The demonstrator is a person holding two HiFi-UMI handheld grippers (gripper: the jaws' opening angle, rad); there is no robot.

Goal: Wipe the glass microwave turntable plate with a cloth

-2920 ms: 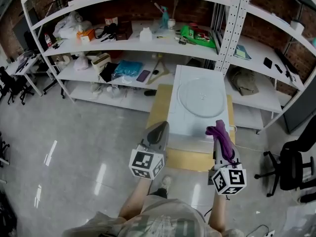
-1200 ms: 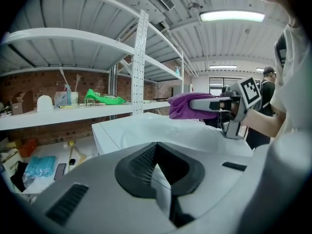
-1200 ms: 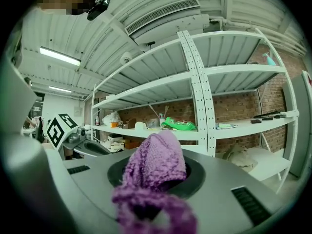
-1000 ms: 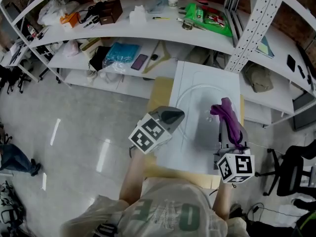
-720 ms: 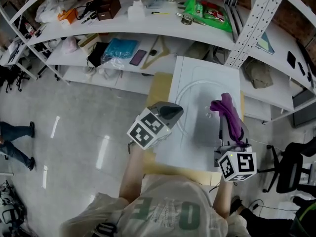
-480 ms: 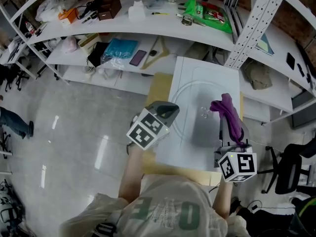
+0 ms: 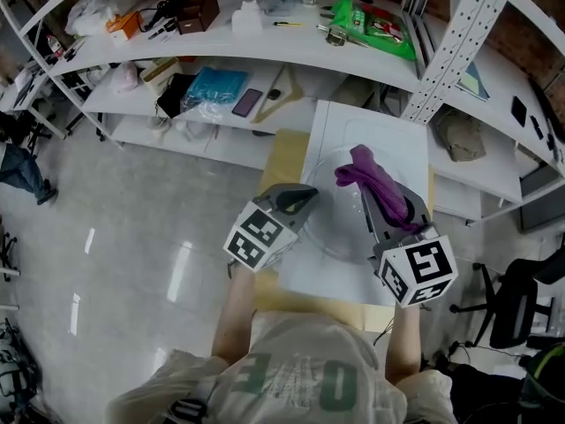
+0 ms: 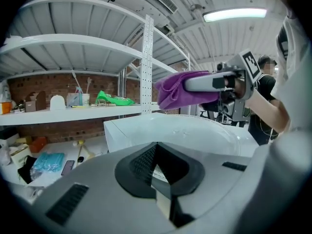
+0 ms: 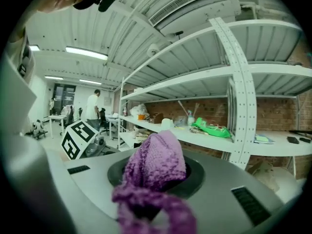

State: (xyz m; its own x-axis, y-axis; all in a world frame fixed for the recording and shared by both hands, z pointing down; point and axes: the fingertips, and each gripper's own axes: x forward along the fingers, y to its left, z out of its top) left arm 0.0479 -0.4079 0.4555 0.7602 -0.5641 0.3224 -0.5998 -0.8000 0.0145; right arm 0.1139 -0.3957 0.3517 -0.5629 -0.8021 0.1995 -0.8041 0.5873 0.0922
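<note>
Leftmost, left gripper [image 7: 305, 193], jaws pressed together with nothing between them, tip at the near-left rim of the glass plate [image 7: 337, 232] as seen from the head view. Plate flat on top of the white box [image 7: 393, 131], that in turn on a wooden table [image 7: 284, 162] in front of the shelves [image 7: 221, 47]. To the right, purple cloth [image 7: 366, 168], bunched and clamped in the right gripper [image 7: 375, 203], raised above the plate and clear of the glass. Far right, black office chair [image 7: 521, 307] on the floor.
</note>
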